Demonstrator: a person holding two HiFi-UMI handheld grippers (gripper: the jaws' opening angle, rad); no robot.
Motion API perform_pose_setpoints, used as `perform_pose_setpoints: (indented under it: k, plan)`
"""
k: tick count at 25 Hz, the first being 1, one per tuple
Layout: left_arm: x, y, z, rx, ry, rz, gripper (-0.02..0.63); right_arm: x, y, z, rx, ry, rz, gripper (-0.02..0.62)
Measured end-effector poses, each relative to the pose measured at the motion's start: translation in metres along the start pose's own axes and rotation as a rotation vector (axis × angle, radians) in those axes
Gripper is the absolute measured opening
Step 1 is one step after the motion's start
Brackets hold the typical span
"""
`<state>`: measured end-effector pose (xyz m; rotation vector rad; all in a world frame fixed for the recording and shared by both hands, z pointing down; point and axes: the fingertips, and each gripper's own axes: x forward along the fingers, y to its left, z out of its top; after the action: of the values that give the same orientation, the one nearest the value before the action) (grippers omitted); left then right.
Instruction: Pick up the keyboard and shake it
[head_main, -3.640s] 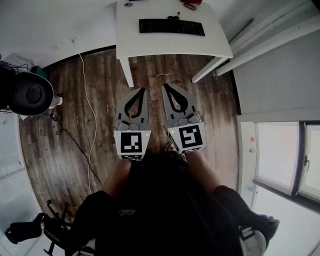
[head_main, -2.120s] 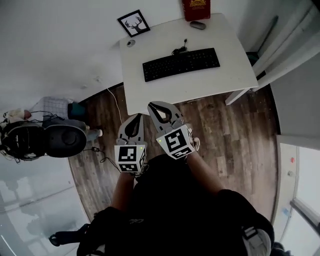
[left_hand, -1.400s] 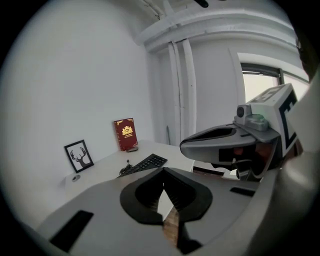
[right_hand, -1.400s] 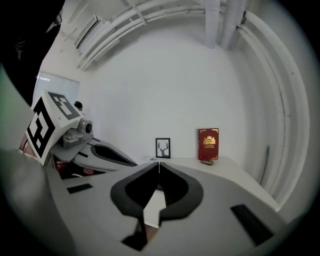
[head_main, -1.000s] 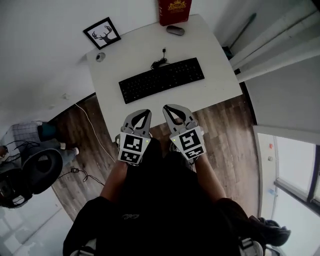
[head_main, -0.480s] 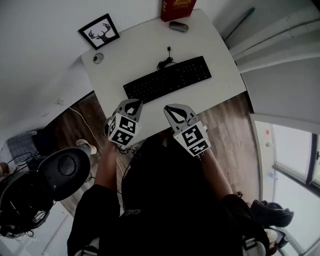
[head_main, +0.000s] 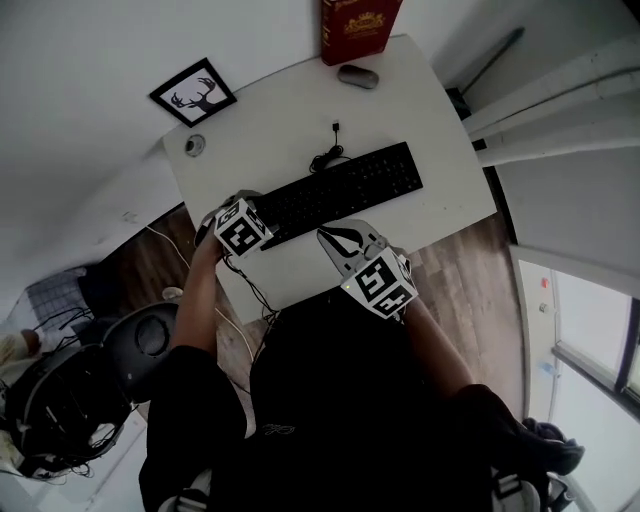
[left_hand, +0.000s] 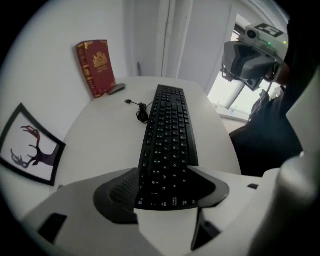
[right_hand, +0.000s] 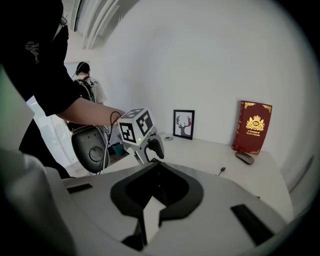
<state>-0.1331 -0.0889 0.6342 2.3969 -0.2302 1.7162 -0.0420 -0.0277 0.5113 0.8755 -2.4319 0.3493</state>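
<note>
A black keyboard lies flat on the white table, its cable coiled behind it. My left gripper is at the keyboard's left end. In the left gripper view its jaws are opening, and the near end of the keyboard lies between the fingertips of the left gripper; I see no pad pressing on it. My right gripper hovers over the table's front edge, just short of the keyboard. The right gripper is shut and holds nothing.
At the back of the table stand a red book, a grey mouse, a framed deer picture and a small round object. An office chair stands on the wooden floor at the left.
My left gripper went forward and left to the keyboard's left end, and its jaws came apart around it. The right gripper edged forward over the table's front edge and stayed shut.
</note>
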Motion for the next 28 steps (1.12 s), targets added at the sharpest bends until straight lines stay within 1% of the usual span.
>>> perform_pose_setpoints:
  k: [2, 4, 6, 8, 10, 13, 18, 20, 22, 24, 28]
  plan:
    - [0.013, 0.009, 0.003, 0.039, 0.063, -0.036, 0.338, 0.0, -0.015, -0.003, 0.004, 0.012, 0.003, 0.021]
    - [0.024, 0.011, 0.006, 0.069, 0.116, -0.087, 0.377, 0.0, -0.023, -0.01, 0.019, 0.022, 0.005, 0.021]
    - [0.035, 0.005, 0.005, 0.097, 0.173, -0.15, 0.4, 0.0, -0.025, -0.018, 0.039, 0.033, 0.009, 0.021]
    - [0.048, 0.0, 0.002, 0.121, 0.226, -0.191, 0.41, 0.0, -0.025, -0.027, 0.051, 0.046, 0.014, 0.021]
    - [0.058, 0.001, -0.003, 0.124, 0.259, -0.198, 0.44, 0.001, -0.023, -0.033, 0.054, 0.057, 0.017, 0.021]
    - [0.061, 0.003, -0.004, 0.128, 0.283, -0.192, 0.453, 0.003, -0.023, -0.038, 0.06, 0.064, 0.012, 0.021]
    - [0.059, 0.001, -0.001, 0.117, 0.317, -0.161, 0.451, 0.004, -0.018, -0.044, 0.051, 0.097, 0.014, 0.021]
    - [0.057, 0.001, -0.001, 0.117, 0.328, -0.139, 0.449, 0.004, -0.015, -0.046, 0.034, 0.111, 0.022, 0.021]
    - [0.052, 0.0, 0.001, 0.125, 0.325, -0.087, 0.448, 0.003, -0.017, -0.047, 0.022, 0.121, 0.02, 0.021]
    - [0.045, -0.001, 0.005, 0.139, 0.315, -0.009, 0.448, 0.002, -0.02, -0.05, 0.017, 0.133, 0.012, 0.021]
    - [0.033, -0.007, 0.008, 0.179, 0.296, 0.178, 0.448, 0.0, -0.032, -0.062, 0.0, 0.168, -0.023, 0.021]
